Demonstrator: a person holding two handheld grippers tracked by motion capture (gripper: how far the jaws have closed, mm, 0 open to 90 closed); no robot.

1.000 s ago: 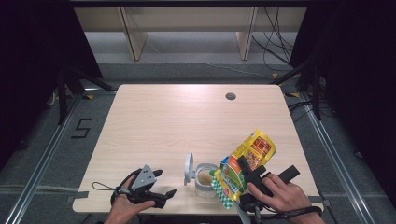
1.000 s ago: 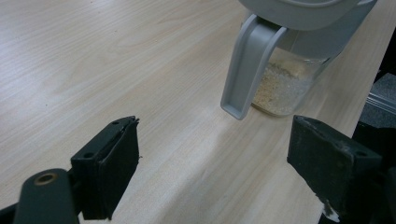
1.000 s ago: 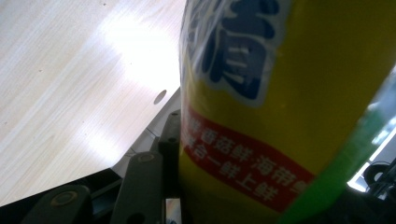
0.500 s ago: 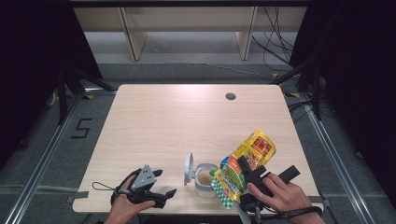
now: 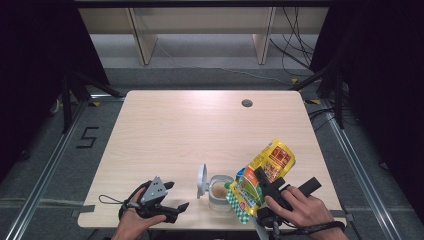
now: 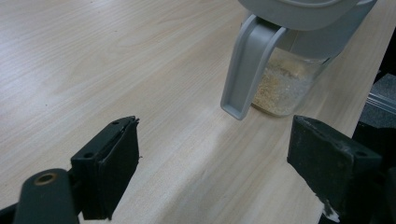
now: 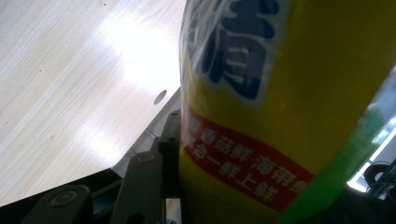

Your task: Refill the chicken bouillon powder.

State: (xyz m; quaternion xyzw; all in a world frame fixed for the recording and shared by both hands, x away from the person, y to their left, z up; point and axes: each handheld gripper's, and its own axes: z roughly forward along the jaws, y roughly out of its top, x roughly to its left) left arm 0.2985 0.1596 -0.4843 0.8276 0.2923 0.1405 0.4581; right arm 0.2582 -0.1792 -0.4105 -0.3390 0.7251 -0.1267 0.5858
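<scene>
A clear jar [image 5: 220,192] with pale granules in its bottom stands near the table's front edge, its grey hinged lid [image 5: 202,181] flipped open to the left. My right gripper [image 5: 265,192] is shut on a yellow and green packet [image 5: 262,175], tipped with its lower end over the jar. In the right gripper view the packet [image 7: 280,107] sits against the left jaw. My left gripper [image 5: 175,196] rests open on the table left of the jar, nothing between its fingers [image 6: 112,165]. Its own view looks at the jar [image 6: 285,84] and the lid's grey tab [image 6: 245,70].
The pale wooden table [image 5: 200,130] has a round cable hole [image 5: 246,103] at the back right. Metal rails and dark floor surround it. A low shelf unit [image 5: 200,30] stands behind.
</scene>
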